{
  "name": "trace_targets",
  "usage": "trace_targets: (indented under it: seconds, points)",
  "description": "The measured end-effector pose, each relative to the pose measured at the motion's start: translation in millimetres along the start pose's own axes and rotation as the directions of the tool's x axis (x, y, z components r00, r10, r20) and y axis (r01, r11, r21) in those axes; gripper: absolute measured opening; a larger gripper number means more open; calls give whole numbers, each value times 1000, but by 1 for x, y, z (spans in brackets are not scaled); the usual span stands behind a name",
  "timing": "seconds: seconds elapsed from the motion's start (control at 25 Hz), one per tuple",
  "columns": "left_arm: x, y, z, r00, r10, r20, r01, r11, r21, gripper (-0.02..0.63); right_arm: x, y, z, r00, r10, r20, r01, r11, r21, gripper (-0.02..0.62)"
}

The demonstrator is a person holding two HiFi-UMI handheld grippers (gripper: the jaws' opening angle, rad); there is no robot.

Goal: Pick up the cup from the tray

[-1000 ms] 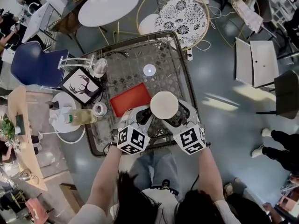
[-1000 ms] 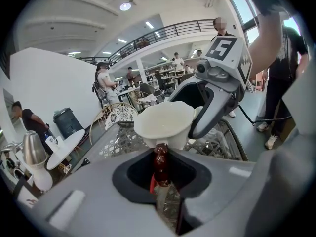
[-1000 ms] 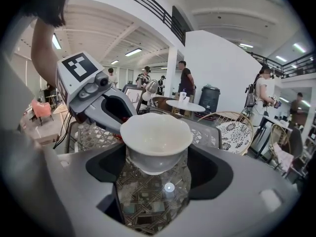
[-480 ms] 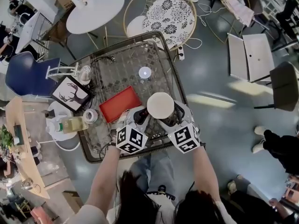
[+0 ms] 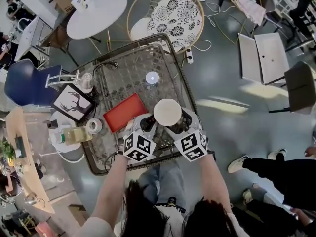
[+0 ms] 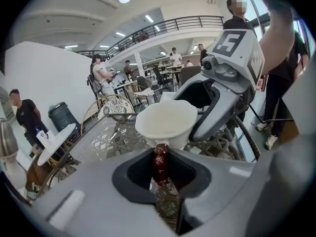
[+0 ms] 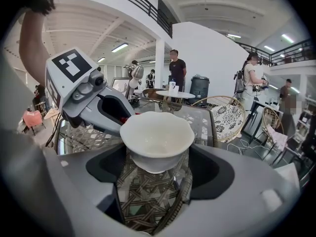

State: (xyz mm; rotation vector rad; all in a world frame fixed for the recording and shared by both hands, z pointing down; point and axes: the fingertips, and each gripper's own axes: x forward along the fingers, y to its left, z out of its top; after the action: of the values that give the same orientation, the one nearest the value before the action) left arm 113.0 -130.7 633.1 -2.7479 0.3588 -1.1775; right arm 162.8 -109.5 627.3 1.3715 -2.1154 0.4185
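White cup (image 5: 168, 112) aloft just beside red tray (image 5: 122, 113), over glass table (image 5: 128, 73). My right gripper (image 7: 157, 155) clasps bowl. My left gripper (image 6: 160, 168) pinches red beaded handle (image 6: 159, 157). I keep rim level, grips matched.

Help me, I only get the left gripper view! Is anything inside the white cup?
Observer: No. The right gripper view looks into the cup and it is empty.
Operator: What lies next to it?
Observer: In the head view a bare red tray lies flat on the table, left of the cup.
Operator: Is it only me holding it?
Observer: No. The right gripper is closed round its bowl, one jaw on each side.
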Motion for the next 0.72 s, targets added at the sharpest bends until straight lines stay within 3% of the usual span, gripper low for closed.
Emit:
trace_targets:
  seconds: [0.44,0.72]
  points:
    - [1,-3,-3,999,-30,-15,29,997,-66,81,2,0,0,999,9,-39,-8,1000,8,446]
    - [-17,-8,-7,997,-66,-32,64,996,-64,103,-23,-1,2,999,-4,-50,7,998,57,460]
